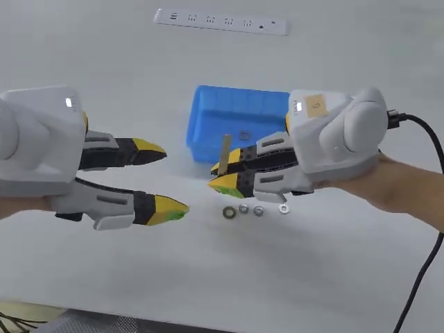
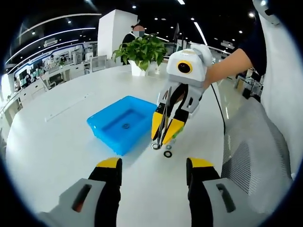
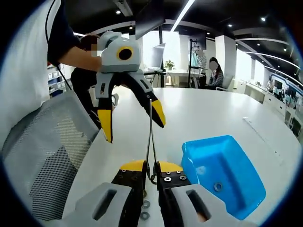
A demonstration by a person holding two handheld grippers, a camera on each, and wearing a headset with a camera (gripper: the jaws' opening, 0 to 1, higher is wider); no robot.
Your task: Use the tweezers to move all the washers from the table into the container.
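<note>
Gripping tweezers [image 1: 225, 149] — right gripper [image 1: 223, 177] jaws clenched on them; left gripper [image 1: 173, 180] jaws spread, empty. Washers [image 1: 243, 209] lined on bench [image 1: 208, 270] beside container [image 1: 215, 114], one already inside. Risk — washer flicked away if pinched off-centre.

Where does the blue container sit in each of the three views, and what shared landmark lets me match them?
Head view: the blue container is at upper centre, behind the right gripper.
Left gripper view: the blue container is left of centre, beside the right gripper.
Right gripper view: the blue container is at lower right.
Shared landmark: the single washer lying inside it.
</note>
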